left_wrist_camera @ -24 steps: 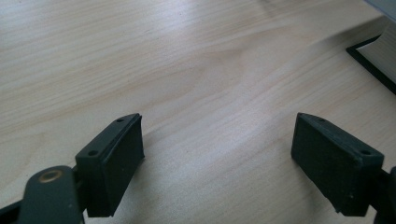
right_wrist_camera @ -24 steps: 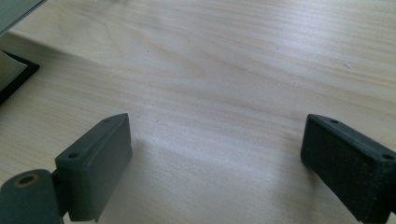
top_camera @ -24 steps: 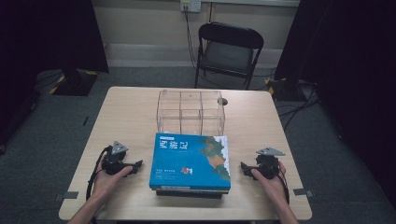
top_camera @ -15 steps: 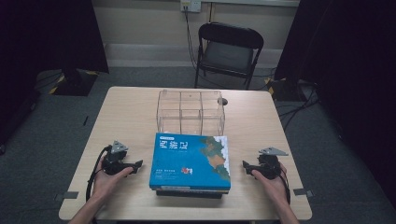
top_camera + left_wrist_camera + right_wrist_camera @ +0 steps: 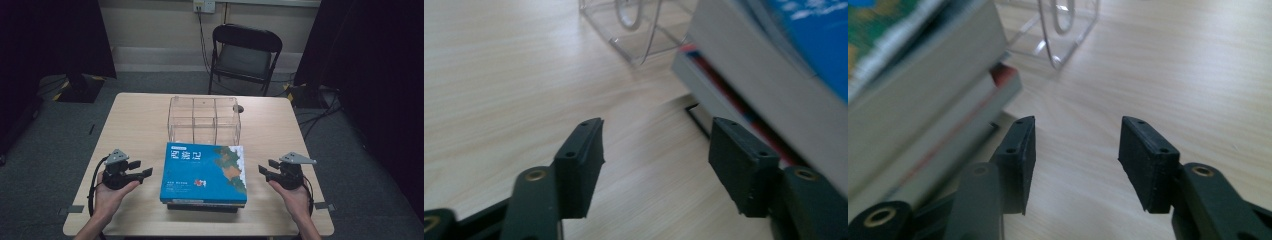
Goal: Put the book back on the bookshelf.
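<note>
Both grippers idle on table: left gripper [image 5: 146,172] and right gripper [image 5: 263,169] flank the book stack [image 5: 204,172], jaws parted, nothing gripped.

Curtained lab, cables [image 5: 314,117], folding chair [image 5: 243,55]

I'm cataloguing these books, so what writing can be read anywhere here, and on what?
Top book, blue cover: large white characters near its far edge, too blurred to read.
Same cover: small lines above the title and lower down, too small to read.
Spines of the stack: blurred, no legible text.
</note>
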Tool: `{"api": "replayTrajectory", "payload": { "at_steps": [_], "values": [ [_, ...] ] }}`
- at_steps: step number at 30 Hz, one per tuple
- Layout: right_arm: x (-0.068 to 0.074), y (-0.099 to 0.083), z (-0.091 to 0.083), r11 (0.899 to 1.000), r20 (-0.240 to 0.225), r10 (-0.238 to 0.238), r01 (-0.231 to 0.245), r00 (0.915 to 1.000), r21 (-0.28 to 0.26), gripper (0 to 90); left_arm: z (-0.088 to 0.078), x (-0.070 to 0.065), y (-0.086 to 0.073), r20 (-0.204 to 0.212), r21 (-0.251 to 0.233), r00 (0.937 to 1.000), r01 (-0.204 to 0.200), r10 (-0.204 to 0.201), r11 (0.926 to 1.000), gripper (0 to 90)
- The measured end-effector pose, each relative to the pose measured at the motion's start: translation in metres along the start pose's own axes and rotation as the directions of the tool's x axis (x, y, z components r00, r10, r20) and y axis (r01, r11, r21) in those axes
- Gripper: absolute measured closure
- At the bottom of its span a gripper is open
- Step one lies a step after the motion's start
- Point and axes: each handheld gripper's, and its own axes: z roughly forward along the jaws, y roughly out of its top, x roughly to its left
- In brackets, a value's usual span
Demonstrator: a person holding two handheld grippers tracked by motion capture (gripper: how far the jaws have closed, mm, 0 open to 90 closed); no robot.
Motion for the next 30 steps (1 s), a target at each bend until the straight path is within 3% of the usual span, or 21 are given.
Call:
{"api": "replayTrajectory", "payload": {
  "at_steps": [4, 5, 10, 11, 13, 14, 17, 19, 22, 23, 30],
  "values": [
    [0.007, 0.014, -0.005, 0.999, -0.041, -0.032, 0.031, 0.9986, -0.035, 50.6, -0.007, -0.011, 0.010, 0.016, -0.037, 0.9996, -0.022, 0.022, 0.9991, 49.1],
    [0.013, 0.025, -0.006, 0.996, -0.060, -0.063, 0.060, 0.9962, -0.059, 49.7, -0.009, -0.019, 0.018, 0.035, -0.056, 0.9984, -0.042, 0.044, 0.9975, 50.8],
    [0.026, 0.049, -0.001, 0.989, -0.089, -0.124, 0.117, 0.9882, -0.087, 47.0, -0.005, -0.032, 0.031, 0.067, -0.058, 0.9958, -0.058, 0.062, 0.9966, 52.0],
    [0.033, 0.063, 0.003, 0.983, -0.086, -0.155, 0.146, 0.9841, -0.107, 45.7, -0.001, -0.037, 0.036, 0.084, -0.056, 0.9935, -0.072, 0.076, 0.9958, 51.3],
    [0.036, 0.069, 0.006, 0.982, -0.105, -0.161, 0.149, 0.9813, -0.117, 45.8, 0.001, -0.039, 0.037, 0.086, -0.052, 0.9927, -0.081, 0.085, 0.9954, 50.4],
    [0.042, 0.080, 0.016, 0.977, -0.127, -0.193, 0.180, 0.9729, -0.112, 46.7, 0.005, -0.041, 0.038, 0.087, -0.037, 0.9922, -0.086, 0.089, 0.9956, 50.3],
    [0.045, 0.083, 0.027, 0.977, -0.159, -0.202, 0.189, 0.9664, -0.094, 50.1, 0.013, -0.043, 0.038, 0.115, -0.040, 0.9909, -0.067, 0.071, 0.9970, 51.8],
    [0.049, 0.082, 0.044, 0.977, -0.195, -0.213, 0.202, 0.9575, -0.071, 53.3, 0.020, -0.046, 0.037, 0.138, -0.028, 0.9875, -0.073, 0.076, 0.9969, 57.7],
    [0.051, 0.081, 0.051, 0.978, -0.214, -0.207, 0.198, 0.9547, -0.061, 54.1, 0.020, -0.047, 0.039, 0.132, -0.020, 0.9877, -0.082, 0.084, 0.9964, 58.4],
    [0.053, 0.080, 0.059, 0.977, -0.236, -0.214, 0.207, 0.9479, -0.054, 55.0, 0.021, -0.045, 0.040, 0.136, -0.017, 0.9879, -0.073, 0.074, 0.9972, 58.5],
    [0.053, 0.075, 0.067, 0.976, -0.256, -0.216, 0.216, 0.9422, -0.028, 50.2, 0.025, -0.043, 0.042, 0.153, -0.013, 0.9861, -0.064, 0.065, 0.9979, 59.3]
  ]
}}
